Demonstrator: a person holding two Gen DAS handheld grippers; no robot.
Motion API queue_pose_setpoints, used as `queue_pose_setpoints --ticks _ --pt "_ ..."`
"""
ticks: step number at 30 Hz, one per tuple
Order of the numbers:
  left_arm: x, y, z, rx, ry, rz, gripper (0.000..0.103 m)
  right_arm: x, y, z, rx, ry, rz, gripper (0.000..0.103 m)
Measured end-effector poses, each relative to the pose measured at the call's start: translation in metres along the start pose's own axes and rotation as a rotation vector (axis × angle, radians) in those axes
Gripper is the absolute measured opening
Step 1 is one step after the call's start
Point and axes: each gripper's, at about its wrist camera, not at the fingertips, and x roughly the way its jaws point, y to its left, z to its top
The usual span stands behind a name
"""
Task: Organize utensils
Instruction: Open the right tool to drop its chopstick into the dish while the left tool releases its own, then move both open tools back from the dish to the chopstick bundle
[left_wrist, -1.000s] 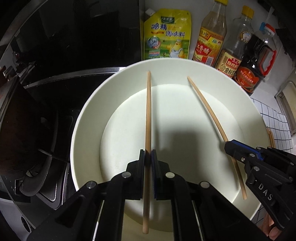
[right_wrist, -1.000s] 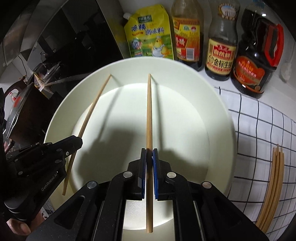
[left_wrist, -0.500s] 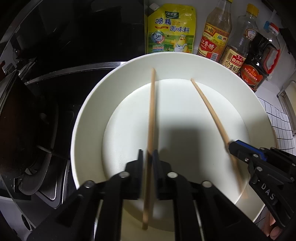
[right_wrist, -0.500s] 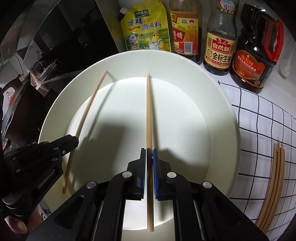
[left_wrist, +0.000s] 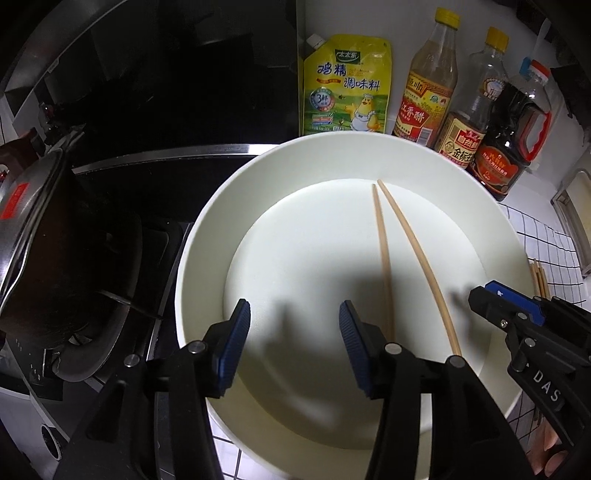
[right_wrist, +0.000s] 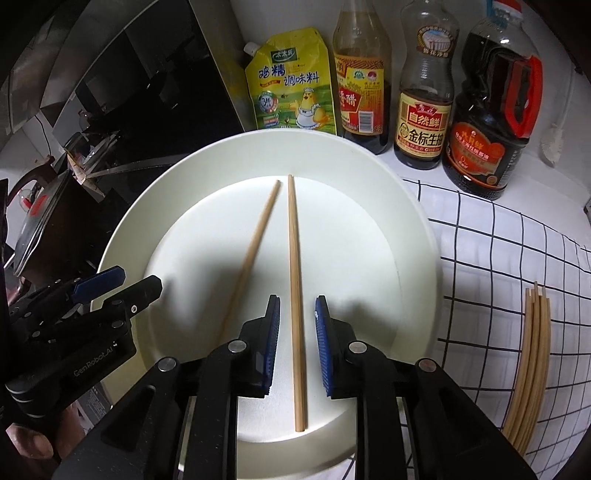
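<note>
Both wooden chopsticks (right_wrist: 295, 280) lie flat in the round white plate (right_wrist: 417, 236). Left gripper (left_wrist: 293, 347) gapes empty, right gripper (right_wrist: 295, 343) hangs released, one stick between its pads. Lift straight up, no nudging.

From my left camera, the near ends of both chopsticks (left_wrist: 384, 258) disappear behind the left tool (left_wrist: 294, 347). The right tool (left_wrist: 491, 297) shows only partly, so I can't read its gap there. The spare chopsticks (left_wrist: 537, 275) peek past the plate (left_wrist: 207, 229) rim.
</note>
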Motion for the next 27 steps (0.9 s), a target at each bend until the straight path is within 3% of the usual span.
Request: queue_pose_setpoints --ticks 9,11,27 --pt "-0.022 -0.008 -0.004 -0.002 -0.036 0.005 0.062 -0.027 -0.005 -0.005 0.009 -0.039 -0.009 0.029" --pt "-0.027 -0.009 -0.005 -0.006 -0.047 0.012 0.071 -0.033 -0.005 -0.006 0.012 -0.048 -0.008 0.032" --pt "-0.053 -0.036 -0.016 0.025 -0.072 -0.009 0.077 -0.069 -0.038 -0.032 0.058 -0.085 -0.011 0.043"
